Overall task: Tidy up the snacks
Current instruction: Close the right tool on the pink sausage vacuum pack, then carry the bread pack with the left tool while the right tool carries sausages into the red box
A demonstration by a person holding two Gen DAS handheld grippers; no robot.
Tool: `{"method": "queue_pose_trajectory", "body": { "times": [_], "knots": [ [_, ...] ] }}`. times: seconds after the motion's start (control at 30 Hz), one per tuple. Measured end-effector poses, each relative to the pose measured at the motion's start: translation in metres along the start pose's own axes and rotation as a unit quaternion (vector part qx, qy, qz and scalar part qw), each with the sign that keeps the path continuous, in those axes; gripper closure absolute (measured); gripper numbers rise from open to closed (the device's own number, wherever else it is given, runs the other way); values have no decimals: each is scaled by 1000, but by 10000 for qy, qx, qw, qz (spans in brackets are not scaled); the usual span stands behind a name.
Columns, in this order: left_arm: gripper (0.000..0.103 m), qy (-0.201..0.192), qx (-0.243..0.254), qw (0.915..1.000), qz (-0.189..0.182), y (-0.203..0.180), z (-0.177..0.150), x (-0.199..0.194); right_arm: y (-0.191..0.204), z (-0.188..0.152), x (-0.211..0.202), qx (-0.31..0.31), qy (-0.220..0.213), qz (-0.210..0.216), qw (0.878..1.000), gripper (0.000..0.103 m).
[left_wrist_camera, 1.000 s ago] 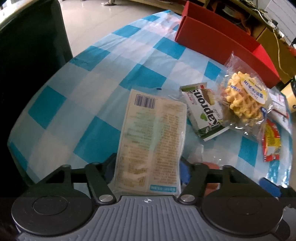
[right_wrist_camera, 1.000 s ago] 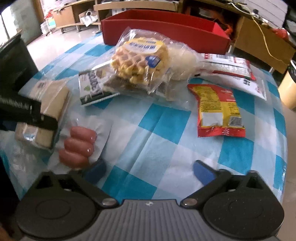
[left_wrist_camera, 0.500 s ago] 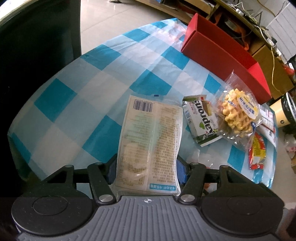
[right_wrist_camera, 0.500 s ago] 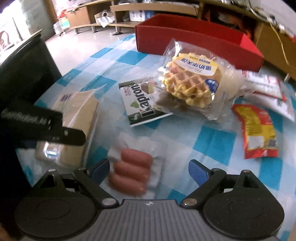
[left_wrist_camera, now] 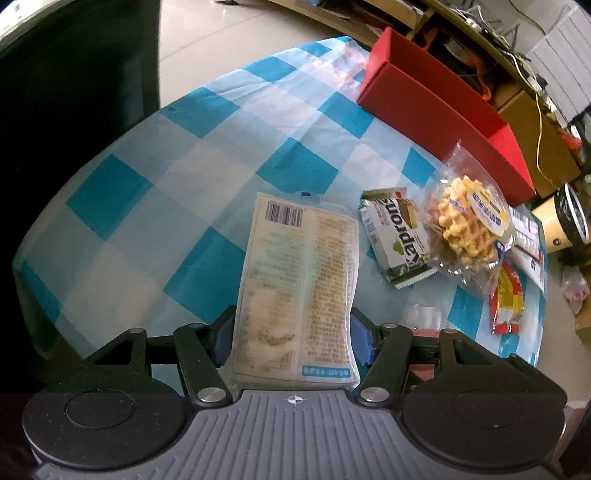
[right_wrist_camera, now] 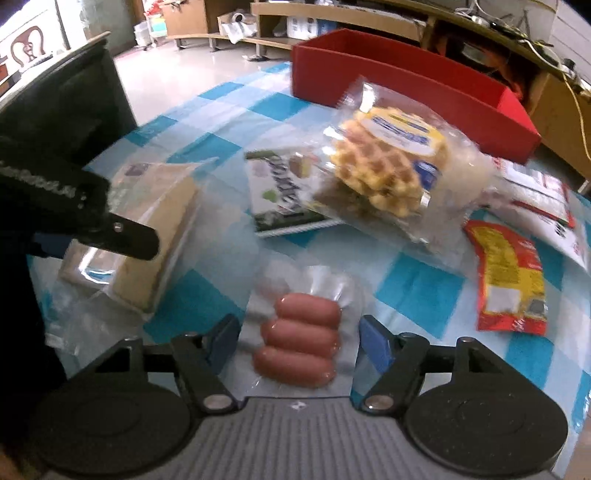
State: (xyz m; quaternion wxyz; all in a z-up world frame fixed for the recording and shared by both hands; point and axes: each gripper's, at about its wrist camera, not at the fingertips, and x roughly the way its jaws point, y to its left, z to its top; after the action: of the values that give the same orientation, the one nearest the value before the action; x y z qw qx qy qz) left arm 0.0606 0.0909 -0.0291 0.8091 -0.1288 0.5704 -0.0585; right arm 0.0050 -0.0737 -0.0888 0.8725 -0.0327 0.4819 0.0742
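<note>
We read "Kapron" on the green wrapper (left_wrist_camera: 397, 240); our left claw (left_wrist_camera: 293, 341) tilted down, clamping the cracker pack (left_wrist_camera: 299, 291); our right claw (right_wrist_camera: 299, 345), just narrowed, flanking the sausage pack (right_wrist_camera: 299, 347), contact unclear.

**Cluttered workroom or lab, table dressed for a snack demo**

Round table under blue-and-white checked cloth (left_wrist_camera: 155, 192), set on pale glossy tile floor (right_wrist_camera: 207, 74). Long wooden shelving (right_wrist_camera: 332, 18) along the back wall holds boxes and loose clutter. Tangled cables (left_wrist_camera: 517, 55) and a yellow cord trail over a wooden desk. Cardboard box (right_wrist_camera: 184, 14) stands on the floor. Red open box (right_wrist_camera: 406, 85) sits at the table's far edge.
</note>
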Motion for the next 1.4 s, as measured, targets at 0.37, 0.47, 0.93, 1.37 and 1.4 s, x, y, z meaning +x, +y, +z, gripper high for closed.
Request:
{"method": "queue_pose_trajectory", "body": {
  "times": [0.37, 0.47, 0.93, 1.37, 1.4],
  "knots": [
    [35, -232, 461, 9987, -39, -30, -9, -10, -58, -27, -39, 850, -275, 184, 9958, 33],
    [48, -372, 546, 9978, -103, -38, -9, -18, -65, -24, -52, 982, -543, 241, 9934, 32],
    [18, 141, -212, 9960, 859, -52, -6, 39, -86, -32, -67, 1313, -737, 608, 9867, 32],
    [38, 47, 212, 9983, 548, -68, -24, -3, -93, -23, -85, 1409, -1066, 731, 9816, 32],
    [38, -48, 301, 9985, 453, -74, -22, -7, -94, -22, -86, 1436, -1090, 718, 9810, 32]
  ]
}}
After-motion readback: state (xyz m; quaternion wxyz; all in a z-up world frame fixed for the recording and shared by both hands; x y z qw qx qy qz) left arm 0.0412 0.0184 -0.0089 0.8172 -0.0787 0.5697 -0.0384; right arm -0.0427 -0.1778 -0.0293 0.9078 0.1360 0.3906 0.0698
